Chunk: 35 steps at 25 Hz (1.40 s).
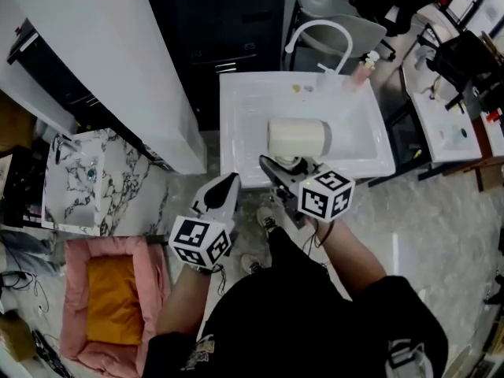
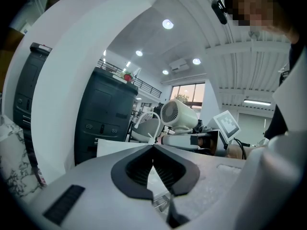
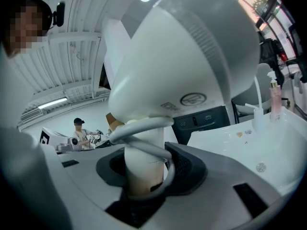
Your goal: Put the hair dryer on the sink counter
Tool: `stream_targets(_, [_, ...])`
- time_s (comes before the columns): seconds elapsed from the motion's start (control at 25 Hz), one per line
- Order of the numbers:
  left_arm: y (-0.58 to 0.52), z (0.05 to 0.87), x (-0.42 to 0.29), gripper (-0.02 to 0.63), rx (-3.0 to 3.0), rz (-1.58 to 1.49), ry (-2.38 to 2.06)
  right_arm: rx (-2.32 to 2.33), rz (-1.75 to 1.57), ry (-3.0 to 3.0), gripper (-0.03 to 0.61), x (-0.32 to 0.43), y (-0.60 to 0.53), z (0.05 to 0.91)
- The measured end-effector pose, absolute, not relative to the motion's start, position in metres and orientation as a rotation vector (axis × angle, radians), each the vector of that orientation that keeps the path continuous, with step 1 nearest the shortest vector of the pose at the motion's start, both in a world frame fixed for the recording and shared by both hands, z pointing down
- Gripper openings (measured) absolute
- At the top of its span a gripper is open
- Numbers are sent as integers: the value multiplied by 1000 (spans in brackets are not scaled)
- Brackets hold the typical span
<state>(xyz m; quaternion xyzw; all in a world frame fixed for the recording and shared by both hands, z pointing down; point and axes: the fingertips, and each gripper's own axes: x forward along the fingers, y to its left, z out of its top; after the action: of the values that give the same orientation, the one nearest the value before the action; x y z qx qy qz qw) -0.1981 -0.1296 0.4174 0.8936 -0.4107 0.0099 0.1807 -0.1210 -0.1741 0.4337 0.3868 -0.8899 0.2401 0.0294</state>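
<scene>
Head view, item one: hair dryer [image 1: 298, 138], cream-white, short stout barrel lying level above the front part of the white sink [image 1: 236, 101], its handle toward you. You carry it in your right gripper [image 1: 287, 173], near the sink's front rim; whether it touches the basin can't be told from above.

Right gripper view: the jaws of the right gripper [image 3: 144, 176] are clamped on the handle of the dryer [image 3: 182, 71], with a pale cord [image 3: 144, 126] looped round the handle just above the pads. An oval mark sits under the barrel (print too small to read). The barrel's far end is cut off by the frame, and the handle's foot is buried between the jaws.

Left gripper view: your left gripper [image 2: 153, 150] has its jaw tips together with nothing between them. The dryer [image 2: 178, 115] shows a round slotted grille.
</scene>
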Motion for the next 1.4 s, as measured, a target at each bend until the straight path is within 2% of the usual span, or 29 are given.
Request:
stream_targets(0.76, [-282, 447, -156, 3, 2515, 61, -1184, 1112, 907, -2697, 167, -101, -354, 495])
stream_targets(1.4, [-359, 495, -134, 3, 2497, 186, -1145, 1079, 1125, -2548, 166, -107, -464, 595])
